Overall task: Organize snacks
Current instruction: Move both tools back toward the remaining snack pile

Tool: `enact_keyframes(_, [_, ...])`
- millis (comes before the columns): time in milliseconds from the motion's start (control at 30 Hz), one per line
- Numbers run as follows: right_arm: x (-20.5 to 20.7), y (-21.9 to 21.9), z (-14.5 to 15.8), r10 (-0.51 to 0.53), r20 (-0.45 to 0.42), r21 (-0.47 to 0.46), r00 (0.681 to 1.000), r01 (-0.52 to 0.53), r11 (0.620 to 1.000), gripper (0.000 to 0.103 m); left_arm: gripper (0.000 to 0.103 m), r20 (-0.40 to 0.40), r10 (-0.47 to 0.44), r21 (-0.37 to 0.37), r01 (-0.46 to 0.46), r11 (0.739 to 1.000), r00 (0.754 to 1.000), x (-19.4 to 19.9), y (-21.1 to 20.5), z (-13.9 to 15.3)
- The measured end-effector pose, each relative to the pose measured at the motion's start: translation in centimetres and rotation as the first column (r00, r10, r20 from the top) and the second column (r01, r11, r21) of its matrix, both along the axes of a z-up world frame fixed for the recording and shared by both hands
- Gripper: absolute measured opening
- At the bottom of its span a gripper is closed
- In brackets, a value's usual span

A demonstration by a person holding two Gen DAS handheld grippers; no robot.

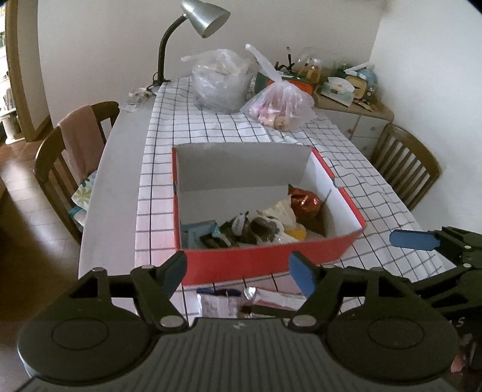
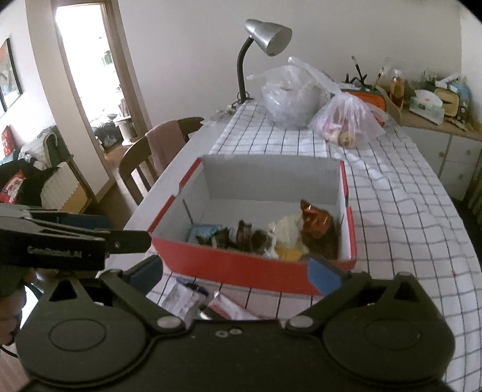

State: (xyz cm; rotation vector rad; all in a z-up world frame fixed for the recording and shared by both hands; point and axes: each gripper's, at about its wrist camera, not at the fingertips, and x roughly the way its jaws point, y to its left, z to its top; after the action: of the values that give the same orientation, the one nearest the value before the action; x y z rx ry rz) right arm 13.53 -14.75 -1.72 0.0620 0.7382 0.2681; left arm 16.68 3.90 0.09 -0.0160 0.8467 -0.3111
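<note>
On the checked tablecloth (image 1: 229, 126), the red box (image 1: 271, 259) of snacks (image 1: 265, 226) lies lengthwise toward the lamp (image 1: 208, 18); both tools gape empty.

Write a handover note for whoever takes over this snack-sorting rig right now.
Left gripper: open, holding nothing.
Right gripper: open wide, holding nothing.
Red box sits on the checked cloth, open, with several snack packets inside, among them a brown foil bag.
Left to do: two or three packets lie on the cloth in front of the box, between the left gripper's fingers; they look next.
</note>
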Motion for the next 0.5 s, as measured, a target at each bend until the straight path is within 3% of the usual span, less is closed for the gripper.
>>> enact_keyframes(500, [-2.1, -1.7, -3.7, 0.0, -0.08, -0.083, 0.997, -0.007, 0.997, 0.103, 0.079, -0.119, 0.001, 0.018, 0.001, 1.0, 0.993, -3.8, -1.0, -5.1])
